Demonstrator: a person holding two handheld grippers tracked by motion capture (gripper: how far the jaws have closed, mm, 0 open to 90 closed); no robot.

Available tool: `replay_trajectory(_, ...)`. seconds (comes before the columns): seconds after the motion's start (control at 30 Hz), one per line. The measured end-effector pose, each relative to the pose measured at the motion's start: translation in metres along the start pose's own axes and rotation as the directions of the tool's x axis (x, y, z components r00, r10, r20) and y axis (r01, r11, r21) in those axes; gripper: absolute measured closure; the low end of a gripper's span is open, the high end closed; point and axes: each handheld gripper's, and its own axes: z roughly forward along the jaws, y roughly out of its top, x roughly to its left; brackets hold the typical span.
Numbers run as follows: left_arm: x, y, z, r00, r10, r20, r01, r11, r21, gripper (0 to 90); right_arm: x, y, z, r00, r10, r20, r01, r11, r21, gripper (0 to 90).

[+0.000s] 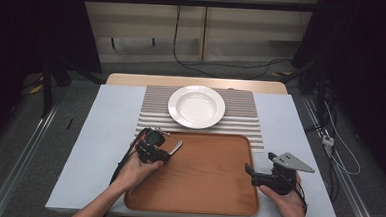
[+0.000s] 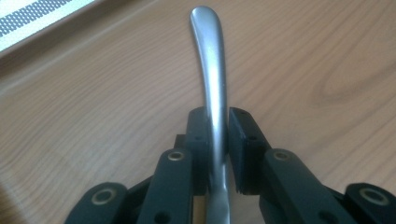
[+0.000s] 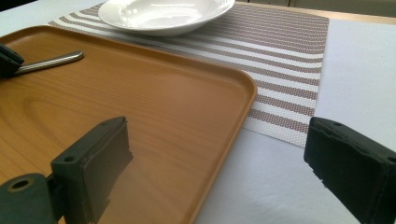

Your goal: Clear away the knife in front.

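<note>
High view, table (image 1: pixel 104 149): pale surface under both my grippers; it bears everything else, and anything I drop beyond the tray lands on it.
Tray (image 1: pixel 202 179): wooden, directly beneath my left jaws and beside my right ones; its raised rim lies between the left jaws and the mat ahead. Risk, as I judge it: carrying the handle low would catch that rim.
Placemat (image 1: pixel 240 118): striped, ahead of both grippers, beyond the tray's far edge, under the plate.
Plate (image 1: pixel 196 106): white, deep, empty, well ahead of my left jaws on the mat. Risk: metal set down hard on the glazed rim may chip it or skid off.
Right gripper (image 1: pixel 250 171): jaws stand wide apart, nothing between them; seen from its own camera (image 3: pixel 219 163), they straddle the tray's near corner edge. Risk: a careless closing or push here would shift the tray under my left hand.
Left gripper (image 1: pixel 166 154): jaws drawn in and clamped on the metal handle, above the tray's left part.
Metal handle (image 2: pixel 212 79): slim, polished, curved piece of cutlery; it runs forward out of my left jaws, its rounded end free over the wood. The other end, behind the pads, is hidden, so I cannot tell which utensil it is.
Pads (image 2: pixel 240 135): contact is narrow, on a smooth rounded shaft. Main risk, in my judgement: the handle pivots or slides between the pads when lifted or swung, then drops on the tray.
</note>
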Motion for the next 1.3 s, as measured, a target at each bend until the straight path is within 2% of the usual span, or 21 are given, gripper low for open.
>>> replay_trajectory(0.17,-0.002,0.0,0.0,0.9988,0.048,-0.009,-0.048,0.9988,-0.004,71.1,0.0,0.0,-0.001,1.0,0.0,0.0,0.0,1.0,-0.003,6.7)
replay_trajectory(0.27,-0.001,-0.002,0.0,0.9981,0.062,0.003,-0.062,0.9979,-0.02,67.0,0.0,0.0,-0.001,1.0,0.002,-0.001,-0.002,1.0,-0.002,6.7)
replay_trajectory(0.33,0.0,-0.002,0.001,0.9961,0.088,-0.002,-0.088,0.9956,-0.032,62.2,0.0,0.0,-0.001,1.0,0.003,-0.002,-0.003,1.0,-0.002,6.7)
replay_trajectory(0.4,0.001,-0.003,0.002,0.996,0.088,0.015,-0.087,0.9952,-0.043,59.2,0.0,0.0,-0.001,1.0,0.002,-0.005,-0.002,1.0,-0.002,6.7)
replay_trajectory(0.47,0.001,-0.003,0.002,0.9955,0.095,0.004,-0.095,0.9945,-0.045,53.5,0.001,0.0,-0.001,1.0,0.003,-0.007,-0.003,1.0,-0.002,6.7)
replay_trajectory(0.53,0.002,-0.004,0.002,0.9962,0.087,0.013,-0.086,0.9951,-0.05,45.7,0.001,0.0,-0.001,1.0,0.001,-0.008,-0.001,1.0,-0.002,6.7)
replay_trajectory(0.6,0.002,-0.004,0.002,0.9961,0.088,-0.009,-0.088,0.9939,-0.066,37.5,0.001,0.0,-0.001,1.0,-0.002,-0.008,0.002,1.0,-0.004,6.7)
replay_trajectory(0.63,0.003,-0.003,0.002,0.9967,0.078,-0.024,-0.079,0.9937,-0.079,31.3,0.001,0.0,-0.001,1.0,-0.003,-0.008,0.003,1.0,-0.003,6.7)
replay_trajectory(0.77,0.007,-0.003,-0.005,0.999,0.026,-0.035,-0.031,0.9894,-0.142,15.8,0.0,0.0,-0.001,1.0,0.0,-0.007,0.0,1.0,-0.003,6.7)
replay_trajectory(0.87,0.01,-0.002,-0.009,0.9997,0.003,-0.024,-0.007,0.9842,-0.177,7.8,0.0,0.0,0.0,1.0,0.003,-0.007,-0.003,1.0,-0.002,6.7)
replay_trajectory(0.97,0.01,-0.002,-0.013,0.9994,0.013,-0.033,-0.02,0.9804,-0.196,8.6,0.0,-0.001,0.0,1.0,0.003,-0.009,-0.003,1.0,-0.003,6.7)
replay_trajectory(1.0,0.01,-0.002,-0.014,0.9998,0.014,-0.015,-0.017,0.9788,-0.204,8.8,0.0,-0.001,-0.001,0.9999,0.005,-0.009,-0.005,1.0,-0.003,6.7)
replay_trajectory(1.07,0.01,-0.003,-0.018,0.9984,0.053,0.019,-0.047,0.9699,-0.239,10.1,-0.001,-0.001,-0.001,0.9999,0.009,-0.01,-0.009,1.0,-0.003,6.7)
replay_trajectory(1.13,0.007,-0.003,-0.02,0.9981,0.062,0.006,-0.058,0.9622,-0.266,10.4,-0.001,-0.001,-0.001,0.9999,0.008,-0.009,-0.008,1.0,-0.002,6.7)
replay_trajectory(1.17,0.006,-0.003,-0.021,0.9975,0.066,0.024,-0.057,0.9603,-0.273,13.3,-0.001,-0.001,-0.001,0.9999,0.009,-0.01,-0.009,1.0,-0.002,6.7)
replay_trajectory(1.23,0.003,-0.002,-0.022,0.9959,0.087,0.025,-0.076,0.9537,-0.291,22.2,-0.001,-0.001,-0.001,0.9999,0.005,-0.009,-0.005,1.0,-0.004,6.7)
replay_trajectory(1.3,0.001,-0.003,-0.021,0.9952,0.089,0.042,-0.072,0.9499,-0.304,34.0,-0.001,-0.001,-0.001,0.9999,0.005,-0.009,-0.005,1.0,-0.004,6.7)
